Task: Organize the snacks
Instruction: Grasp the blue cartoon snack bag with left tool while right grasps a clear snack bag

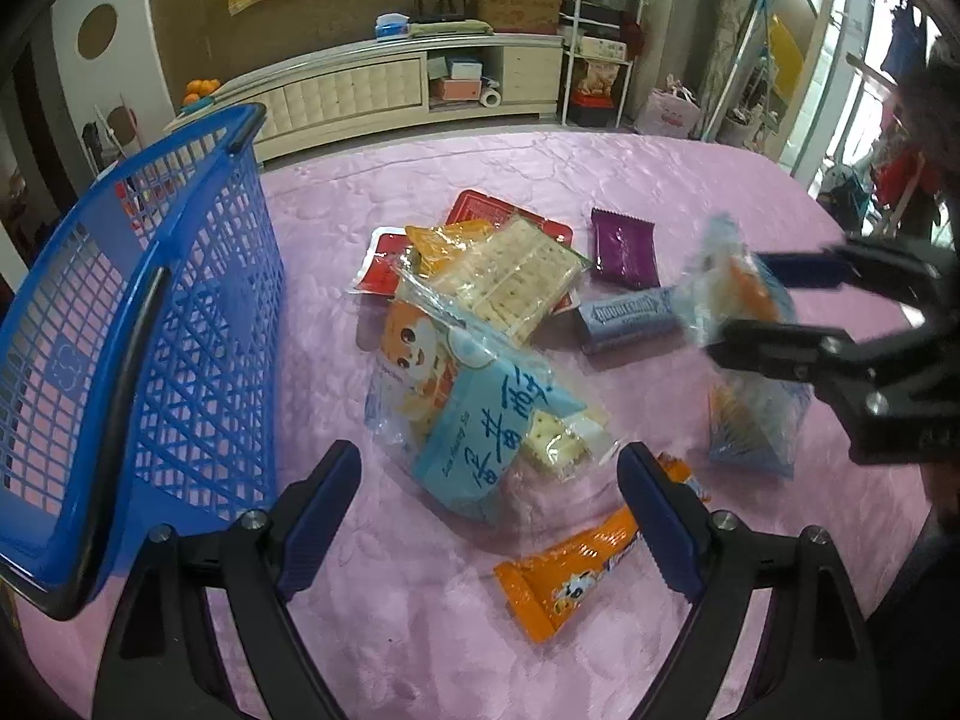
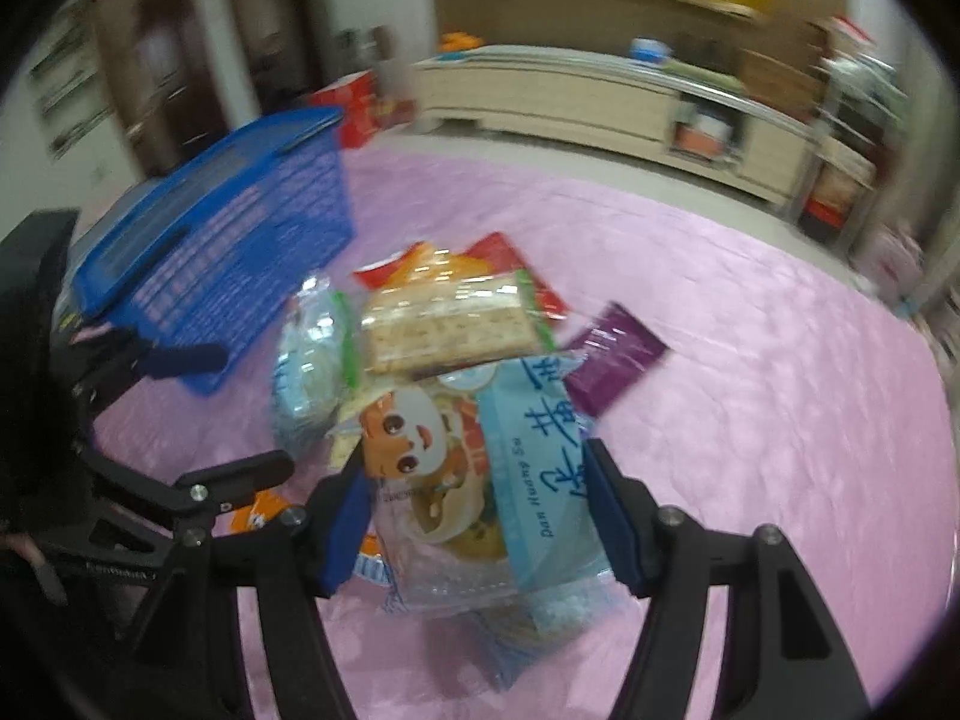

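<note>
Snack packs lie in a heap on a pink cloth (image 1: 456, 648) beside a blue mesh basket (image 1: 180, 330) (image 2: 240, 228). My left gripper (image 1: 489, 459) hangs open just above a light-blue cracker bag (image 1: 480, 420) with a cartoon face, not touching it. My right gripper (image 2: 480, 510) is shut on another light-blue cartoon bag (image 2: 498, 480), its blue pads (image 2: 348, 516) pressing both sides. In the left wrist view that right gripper (image 1: 750, 306) holds the blurred bag (image 1: 738, 294) above the cloth at the right.
A clear pack of square crackers (image 1: 516, 276), red packets (image 1: 480, 207), a purple packet (image 1: 621, 249), a gum pack (image 1: 624, 318), an orange packet (image 1: 570, 576) and one more blue bag (image 1: 750, 426) lie around. A cream cabinet (image 1: 360, 90) stands behind.
</note>
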{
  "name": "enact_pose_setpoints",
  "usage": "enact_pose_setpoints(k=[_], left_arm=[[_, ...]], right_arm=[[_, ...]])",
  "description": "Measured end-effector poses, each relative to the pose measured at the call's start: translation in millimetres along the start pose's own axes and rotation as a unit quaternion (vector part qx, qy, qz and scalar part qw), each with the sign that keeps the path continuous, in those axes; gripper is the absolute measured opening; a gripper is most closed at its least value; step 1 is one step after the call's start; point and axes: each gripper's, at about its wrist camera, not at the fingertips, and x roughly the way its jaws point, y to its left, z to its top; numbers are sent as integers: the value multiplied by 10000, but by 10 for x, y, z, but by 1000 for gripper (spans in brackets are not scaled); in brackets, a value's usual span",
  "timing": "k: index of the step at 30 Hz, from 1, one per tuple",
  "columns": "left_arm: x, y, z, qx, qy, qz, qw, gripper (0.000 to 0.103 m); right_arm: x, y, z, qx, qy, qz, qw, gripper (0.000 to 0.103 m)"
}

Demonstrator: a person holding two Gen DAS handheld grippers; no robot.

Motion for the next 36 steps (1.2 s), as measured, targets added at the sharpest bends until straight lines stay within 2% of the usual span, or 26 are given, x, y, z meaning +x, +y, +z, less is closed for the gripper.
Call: enact_pose_setpoints(k=[4, 7, 12, 14, 18, 20, 22, 24, 26, 33, 36], left_arm=[[62, -20, 35, 83, 16, 171, 9998, 87], [130, -40, 90, 143, 34, 324, 9994, 87], [281, -73, 166, 176, 32, 591, 9981, 85], [340, -62, 174, 161, 99, 664, 9976, 78], [438, -22, 186, 108, 154, 803, 9966, 72], [463, -9, 187, 54, 164, 753, 9970, 63], [484, -34, 186, 129, 183, 769, 9968, 60], [476, -84, 196, 342, 111, 876, 9955, 51], [446, -91, 206, 351, 62, 937, 9950, 40], [251, -43, 166, 134, -89, 536, 9984, 35], [119, -94, 139, 142, -175, 439, 9988, 35]], right_arm=[[60, -67, -78, 594, -152, -35, 9981, 70], [141, -121, -68, 646, -125, -188, 9977, 70], [199, -177, -150, 837, -60, -176, 9963, 70], [193, -157, -166, 776, -67, -209, 9967, 70], [216, -150, -169, 743, -55, -234, 9969, 70], [248, -153, -161, 744, -41, -243, 9969, 70], [254, -171, -163, 764, -15, -245, 9968, 70], [239, -193, -169, 806, -19, -232, 9965, 70], [223, -211, -174, 844, -23, -222, 9962, 70], [143, -188, -192, 828, 2, -249, 9963, 70], [37, -170, -198, 766, 22, -388, 9963, 70]])
